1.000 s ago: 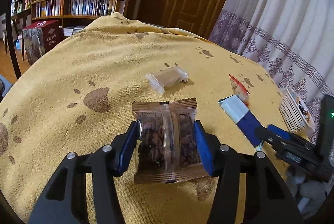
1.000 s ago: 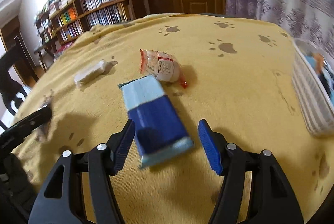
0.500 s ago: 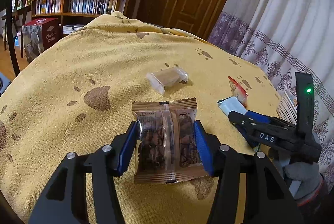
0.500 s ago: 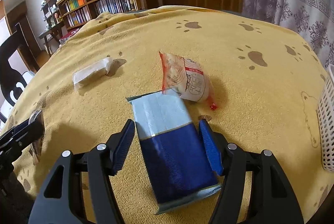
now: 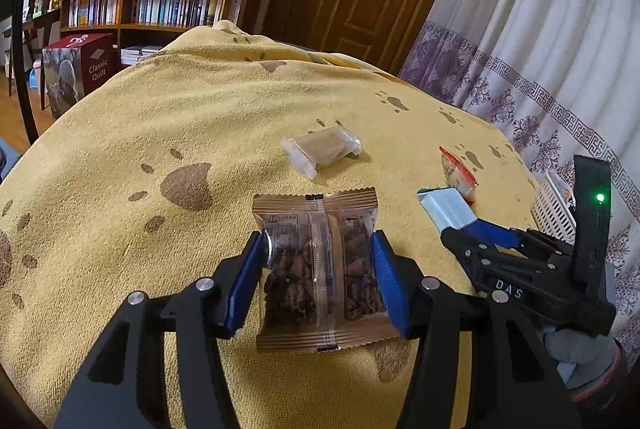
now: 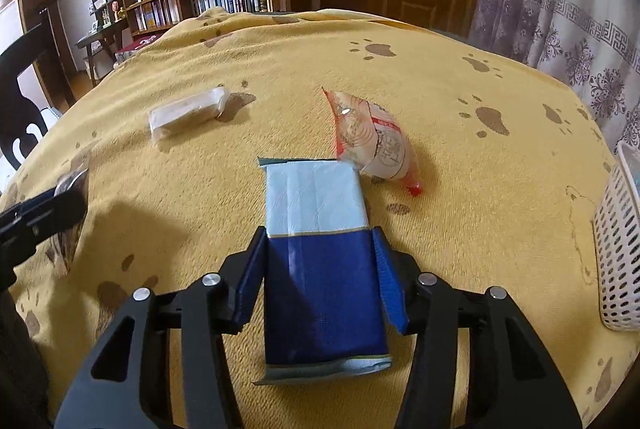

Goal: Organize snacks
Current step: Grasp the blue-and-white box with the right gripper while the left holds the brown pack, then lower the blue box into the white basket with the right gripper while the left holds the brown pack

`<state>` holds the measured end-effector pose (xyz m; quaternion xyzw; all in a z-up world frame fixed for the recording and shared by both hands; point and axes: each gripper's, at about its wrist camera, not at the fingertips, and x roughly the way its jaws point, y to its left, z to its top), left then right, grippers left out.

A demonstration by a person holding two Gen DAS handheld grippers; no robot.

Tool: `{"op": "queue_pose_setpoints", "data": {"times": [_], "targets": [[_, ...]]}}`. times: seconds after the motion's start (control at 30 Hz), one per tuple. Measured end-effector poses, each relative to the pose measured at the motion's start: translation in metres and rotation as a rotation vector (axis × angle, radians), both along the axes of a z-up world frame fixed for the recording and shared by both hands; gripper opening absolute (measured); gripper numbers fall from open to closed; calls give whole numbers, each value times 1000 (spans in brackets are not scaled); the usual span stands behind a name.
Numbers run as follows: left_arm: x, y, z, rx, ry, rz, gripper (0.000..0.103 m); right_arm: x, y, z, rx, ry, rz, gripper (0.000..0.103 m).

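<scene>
Change in the left wrist view: the right hand-held gripper (image 5: 460, 239) has advanced over the blue-and-pale-blue packet (image 5: 448, 208) near the right edge of the surface (image 5: 200, 117), where a second ago it stood back. The left hand-held gripper (image 5: 318, 273) is unchanged, its pads pressed to both sides of the brown nut snack packet (image 5: 316, 269), which it holds. A clear-wrapped bar (image 5: 322, 149) and a red-edged sachet (image 5: 460, 171) lie further in; the white basket (image 5: 554, 209) stands at the right edge.

Right wrist view: the right hand-held gripper (image 6: 320, 277) is half closed, pads touching the blue packet's (image 6: 320, 269) sides; a firm grip cannot be confirmed. Judgement: both packets are nearly ready for transfer to the basket (image 6: 618, 261).
</scene>
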<state>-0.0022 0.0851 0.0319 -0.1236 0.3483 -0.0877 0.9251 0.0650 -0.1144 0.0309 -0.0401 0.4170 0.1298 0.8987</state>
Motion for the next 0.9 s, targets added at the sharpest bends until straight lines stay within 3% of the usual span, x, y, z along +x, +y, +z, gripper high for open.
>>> {"op": "queue_pose_setpoints", "data": {"times": [0.47, 0.9], "targets": [[-1, 1, -1, -5, -2, 3, 55, -57, -24, 5, 125, 31, -58, 52], [-4, 0, 1, 0, -19, -1, 55, -82, -62, 31, 186, -33, -156, 52]]}}
